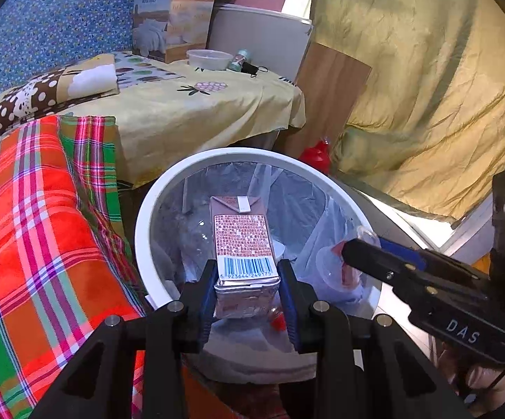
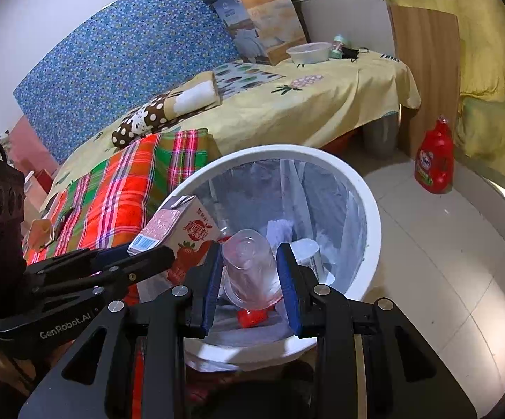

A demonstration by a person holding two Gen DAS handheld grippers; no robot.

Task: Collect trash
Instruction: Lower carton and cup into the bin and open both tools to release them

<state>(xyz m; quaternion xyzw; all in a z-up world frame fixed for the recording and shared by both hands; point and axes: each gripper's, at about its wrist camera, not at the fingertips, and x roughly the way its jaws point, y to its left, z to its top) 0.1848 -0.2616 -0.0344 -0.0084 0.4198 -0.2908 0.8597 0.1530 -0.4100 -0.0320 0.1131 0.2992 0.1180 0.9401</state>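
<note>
My left gripper (image 1: 247, 286) is shut on a pink strawberry milk carton (image 1: 242, 241) and holds it over the white trash bin (image 1: 144, 216), which has a clear liner. The carton also shows in the right wrist view (image 2: 179, 234), held by the left gripper (image 2: 161, 255) at the bin's near-left rim. My right gripper (image 2: 250, 279) is shut on a clear plastic cup (image 2: 249, 265) over the same bin (image 2: 371, 230). In the left wrist view the right gripper (image 1: 350, 248) reaches in from the right with the cup (image 1: 339, 265). A white cup (image 2: 308, 255) and a red scrap (image 2: 252, 316) lie inside the bin.
A bed with a plaid blanket (image 1: 43, 227) and a yellow sheet (image 1: 189, 111) stands left of the bin. On its far end are a box (image 2: 266, 17), a plastic bowl (image 2: 308, 52) and a small bottle (image 2: 338, 45). A red detergent bottle (image 2: 433, 160) stands on the tiled floor.
</note>
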